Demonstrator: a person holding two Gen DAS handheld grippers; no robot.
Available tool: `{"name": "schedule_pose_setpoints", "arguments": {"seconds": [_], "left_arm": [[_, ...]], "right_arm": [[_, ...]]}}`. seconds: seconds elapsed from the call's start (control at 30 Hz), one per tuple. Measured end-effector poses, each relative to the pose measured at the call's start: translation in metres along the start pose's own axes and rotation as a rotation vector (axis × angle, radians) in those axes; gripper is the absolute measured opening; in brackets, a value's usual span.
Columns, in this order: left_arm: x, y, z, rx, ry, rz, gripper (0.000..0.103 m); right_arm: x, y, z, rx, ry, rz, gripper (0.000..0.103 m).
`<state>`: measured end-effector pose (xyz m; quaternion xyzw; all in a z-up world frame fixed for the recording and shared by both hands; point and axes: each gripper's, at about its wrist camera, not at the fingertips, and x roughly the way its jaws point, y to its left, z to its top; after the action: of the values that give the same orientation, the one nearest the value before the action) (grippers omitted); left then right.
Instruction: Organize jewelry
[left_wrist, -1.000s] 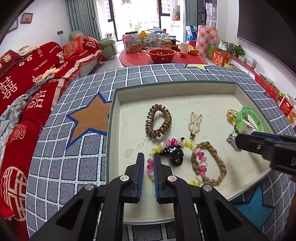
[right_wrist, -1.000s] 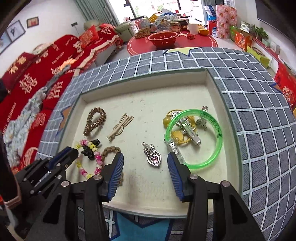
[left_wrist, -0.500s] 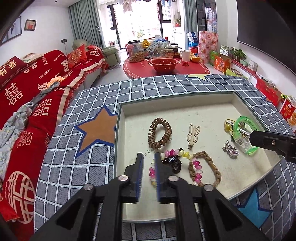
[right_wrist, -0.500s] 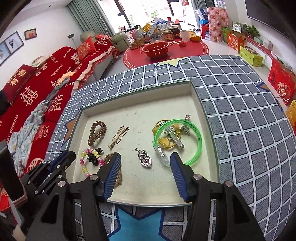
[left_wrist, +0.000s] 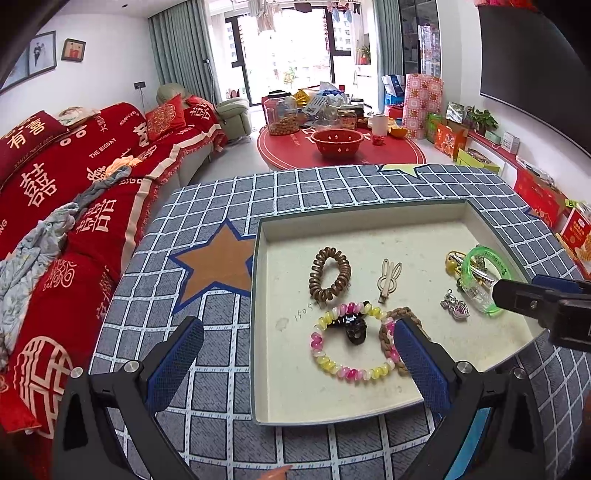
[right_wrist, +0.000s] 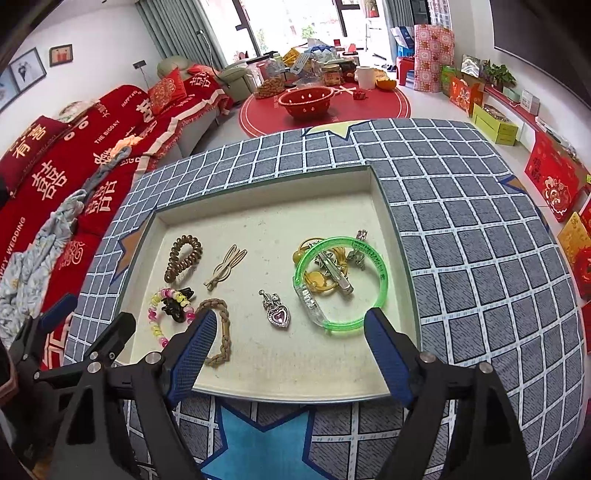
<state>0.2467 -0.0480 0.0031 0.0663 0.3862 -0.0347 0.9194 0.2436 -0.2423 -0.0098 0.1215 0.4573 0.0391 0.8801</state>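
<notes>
A table (right_wrist: 461, 229) covered in a grey cloth with a white grid and star patches carries a shallow cream tray (right_wrist: 266, 184) with dark green outer walls, the only thing lying directly on it. An orange star (left_wrist: 218, 262) lies just left of the tray, a blue star (right_wrist: 258, 439) at the tray's near edge, and a pale yellow star (right_wrist: 328, 130) beyond the tray's far edge.

Both wrist views angled steeply down, close above tray (left_wrist: 369, 218) (right_wrist: 258, 184); shared: tray contents, sofa (left_wrist: 74, 177), apparently same room background.
</notes>
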Motion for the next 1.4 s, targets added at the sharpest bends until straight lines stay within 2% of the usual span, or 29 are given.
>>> {"name": "schedule_pose_setpoints", "arguments": {"seconds": [0.07, 0.17, 0.37, 0.57, 1.03, 1.4], "left_arm": [[-0.002, 0.001, -0.004, -0.007, 0.006, -0.003, 0.103], [-0.005, 0.001, -0.009, -0.010, 0.016, -0.013, 0.103], [-0.011, 0.000, -0.017, -0.003, 0.026, -0.007, 0.103], [-0.013, 0.001, -0.022, -0.003, 0.031, 0.012, 0.103], [-0.050, 0.005, -0.046, -0.011, -0.031, 0.017, 0.103], [-0.075, 0.004, -0.072, -0.064, -0.048, -0.004, 0.103]], "right_arm": [[-0.003, -0.002, -0.001, 0.016, -0.002, 0.005, 0.089], [-0.007, -0.004, -0.006, 0.024, -0.013, 0.008, 0.090], [-0.016, -0.001, -0.014, -0.002, -0.075, -0.027, 0.090], [-0.019, 0.004, -0.017, -0.042, -0.089, -0.075, 0.091], [-0.044, 0.015, -0.039, -0.092, -0.177, -0.098, 0.091], [-0.065, 0.016, -0.076, -0.114, -0.174, -0.126, 0.091]]}}
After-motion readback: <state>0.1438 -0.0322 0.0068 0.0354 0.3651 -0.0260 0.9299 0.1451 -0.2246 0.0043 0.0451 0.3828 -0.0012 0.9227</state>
